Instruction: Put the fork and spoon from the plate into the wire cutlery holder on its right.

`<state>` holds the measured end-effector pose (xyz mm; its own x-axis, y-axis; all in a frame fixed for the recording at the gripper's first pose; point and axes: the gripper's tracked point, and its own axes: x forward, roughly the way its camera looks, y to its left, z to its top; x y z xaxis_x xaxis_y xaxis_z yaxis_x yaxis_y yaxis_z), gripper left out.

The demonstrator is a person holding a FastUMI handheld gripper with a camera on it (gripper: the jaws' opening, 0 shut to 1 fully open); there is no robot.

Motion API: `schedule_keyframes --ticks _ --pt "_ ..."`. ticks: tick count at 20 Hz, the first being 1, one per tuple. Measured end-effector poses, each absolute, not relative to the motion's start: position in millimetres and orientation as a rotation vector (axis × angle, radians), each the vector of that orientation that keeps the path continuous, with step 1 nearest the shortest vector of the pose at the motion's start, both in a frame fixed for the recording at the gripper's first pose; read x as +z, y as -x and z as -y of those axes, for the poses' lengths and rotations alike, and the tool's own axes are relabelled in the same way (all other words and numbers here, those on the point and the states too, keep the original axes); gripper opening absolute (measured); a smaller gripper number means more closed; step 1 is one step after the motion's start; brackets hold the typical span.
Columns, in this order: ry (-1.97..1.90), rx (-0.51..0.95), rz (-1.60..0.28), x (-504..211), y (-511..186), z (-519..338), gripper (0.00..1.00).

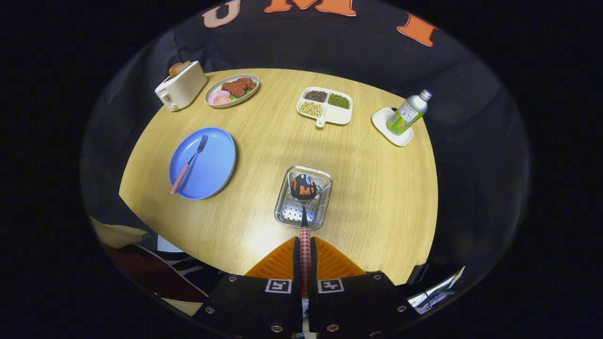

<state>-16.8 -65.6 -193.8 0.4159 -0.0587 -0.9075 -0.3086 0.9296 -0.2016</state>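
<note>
Checkered-handled spoon (304, 221) clamped in claw (305, 254), bowl over wire holder (304, 197).

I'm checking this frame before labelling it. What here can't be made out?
- Spoon: its handle end is hidden between the gripper fingers.
- Holder: whether the bowl touches its floor can't be told.
- Toaster: what sits in its slot is too small.
- Bottle: label too small.

A round wooden table (367, 188) stands in front of a black cloth wall (301, 42), which curves around its far side. Light from above leaves pale glare patches on the tabletop's grain near its middle and its near edge. Below the table's near left edge, the floor is dim and unclear.
</note>
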Motion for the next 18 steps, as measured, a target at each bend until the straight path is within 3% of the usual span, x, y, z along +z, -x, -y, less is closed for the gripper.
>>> schedule_keyframes --ticks 8,18 --pt "0.465 0.217 -1.303 -216 -2 63 0.06" --pt "0.512 0.232 -1.378 -235 -16 59 0.08"
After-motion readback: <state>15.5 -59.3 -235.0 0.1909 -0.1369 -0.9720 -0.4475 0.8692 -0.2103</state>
